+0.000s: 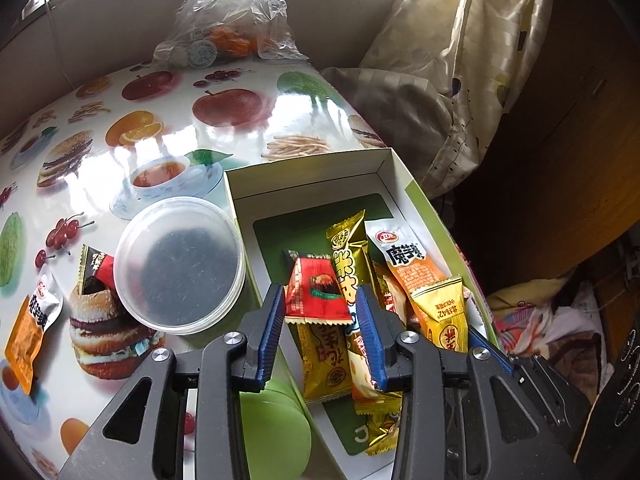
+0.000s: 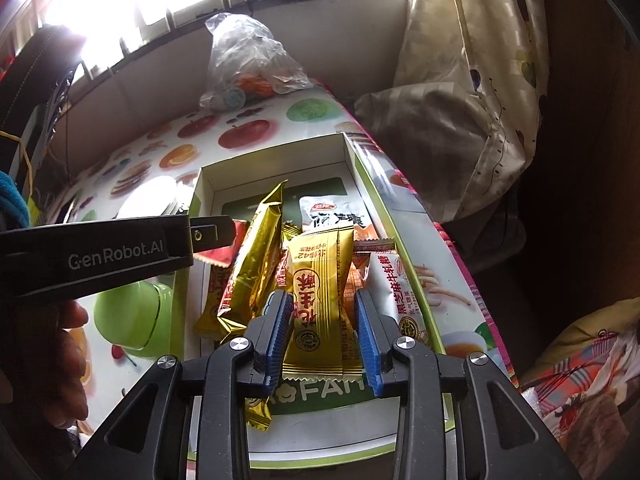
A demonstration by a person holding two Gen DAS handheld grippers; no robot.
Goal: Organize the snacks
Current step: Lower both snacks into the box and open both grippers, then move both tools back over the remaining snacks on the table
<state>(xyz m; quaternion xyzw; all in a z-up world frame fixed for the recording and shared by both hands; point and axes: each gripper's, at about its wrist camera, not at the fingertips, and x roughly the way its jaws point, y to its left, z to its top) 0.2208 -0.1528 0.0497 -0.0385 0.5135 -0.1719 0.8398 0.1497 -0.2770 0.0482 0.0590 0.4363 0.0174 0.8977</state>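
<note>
An open white and green box (image 1: 308,168) (image 2: 272,152) holds several snack packets. My left gripper (image 1: 318,320) is over the box with a red packet (image 1: 314,294) between its open fingers; whether it is gripped is unclear. My right gripper (image 2: 322,328) is open around a yellow packet (image 2: 318,308) lying on the pile. A gold stick packet (image 2: 256,252) lies left of it. The left gripper's arm (image 2: 100,248) crosses the right wrist view. On the table left of the box lie an orange packet (image 1: 30,320) and a dark red packet (image 1: 98,270).
A clear round lidded tub (image 1: 180,264) stands left of the box. A green lid (image 1: 276,428) (image 2: 132,316) lies nearer. A clear plastic bag (image 1: 232,20) (image 2: 248,60) sits at the table's far edge. Bedding (image 1: 460,60) is to the right of the table edge.
</note>
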